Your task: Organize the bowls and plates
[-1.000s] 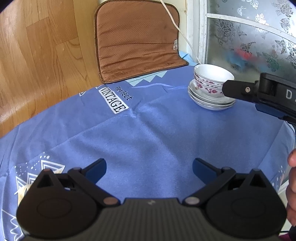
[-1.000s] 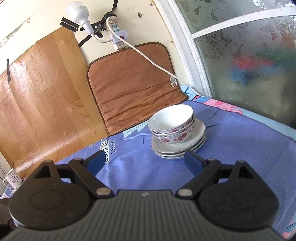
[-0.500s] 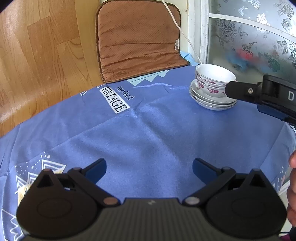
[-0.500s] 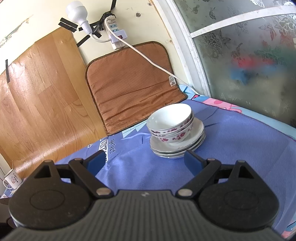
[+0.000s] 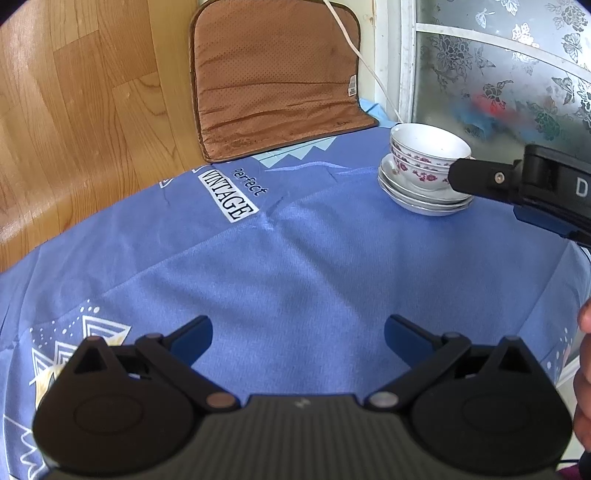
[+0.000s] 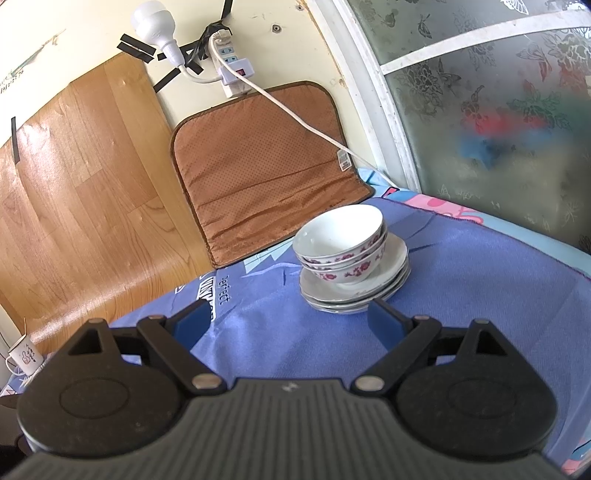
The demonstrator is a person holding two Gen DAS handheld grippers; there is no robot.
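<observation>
**Both grippers open and empty, bowls stacked on plates at far side of table**

Left wrist view: the left gripper (image 5: 297, 336) is hovering over the blue tablecloth (image 5: 295, 258), jaws spread wide, nothing between them. The cloth is showing a white "VINTAGE" label (image 5: 228, 195) near its far edge. The stacked bowls (image 5: 424, 157), white with red floral bands, are sitting nested on a stack of plates (image 5: 413, 199) at the far right of the table, well apart from the left gripper. The right gripper's black body is reaching in from the right edge, its tip overlapping the bowls' right side in this view; cannot tell if it is touching them. Part of a hand (image 5: 583, 373) is showing at the lower right edge. A brown cushion (image 5: 273, 77) is leaning against the wall behind the table, a white cord (image 5: 364, 66) running across it.

Right wrist view: the right gripper (image 6: 290, 325) is facing the bowls (image 6: 341, 242) and plates (image 6: 391, 266), jaws wide apart and gripping nothing. Its right fingertip is sitting just beside the front rim of the plates; the left one is over bare cloth. The stack is standing upright, near the cushion (image 6: 266, 166). A power strip (image 6: 232, 70) and a white bulb (image 6: 155, 20) are taped to the wall above. A white mug (image 6: 24, 356) is standing at the far left edge.
</observation>
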